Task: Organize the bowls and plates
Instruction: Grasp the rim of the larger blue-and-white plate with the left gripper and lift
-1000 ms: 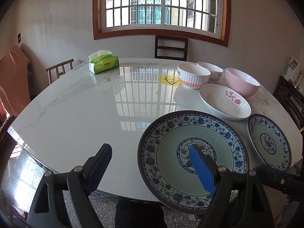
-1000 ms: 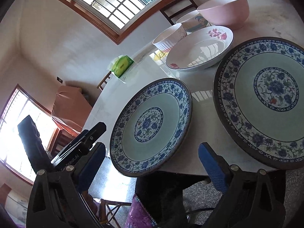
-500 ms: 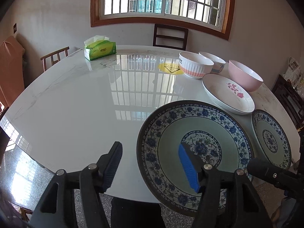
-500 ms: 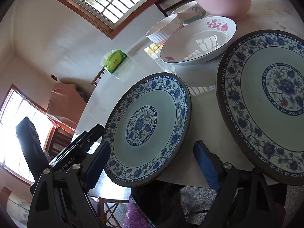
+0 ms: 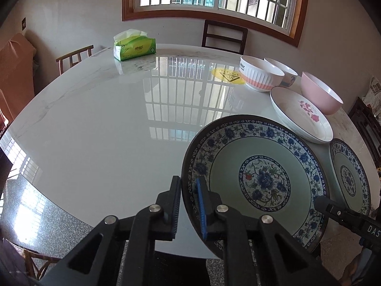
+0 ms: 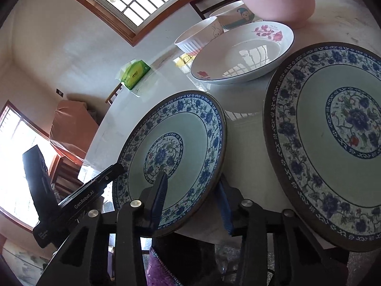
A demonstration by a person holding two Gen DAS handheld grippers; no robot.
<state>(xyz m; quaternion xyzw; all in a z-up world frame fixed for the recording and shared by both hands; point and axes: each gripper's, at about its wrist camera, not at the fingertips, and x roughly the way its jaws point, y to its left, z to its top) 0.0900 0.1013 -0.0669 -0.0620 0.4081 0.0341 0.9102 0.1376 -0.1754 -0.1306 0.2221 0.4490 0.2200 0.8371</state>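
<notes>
Two grippers were closing at once, each on the near rim of a different plate. The left gripper (image 5: 189,205) had its jaws closing on the edge of the large blue-and-white floral plate with a dark rim (image 5: 257,181), one pad outside the rim and the blue pad (image 5: 202,211) inside; the pads looked pressed against it. The right gripper (image 6: 193,200) was likewise closing on the smaller blue-and-white floral plate (image 6: 171,152), one finger lying on its face and the other tucked beneath its edge, apparently gripping.

Both plates sat at the near edge of the glossy white marble table (image 5: 95,124), overhanging it slightly. Farther back, near them, lay a shallow white dish with pink flowers (image 5: 301,114), then a plain pink bowl (image 5: 320,93), a white bowl with orange ribbing (image 5: 260,74) and a small white bowl with a cartoon print (image 5: 283,71). A green tissue pack (image 5: 134,46) stood well apart at the far side.

Risk, as I judged it: each hold was a pinch on a thin glazed rim, so a plate's weight could lever it out of the pads and drop it off the table edge. Lifting both together could also knock the two rims against each other, or against the flowered dish just behind.
</notes>
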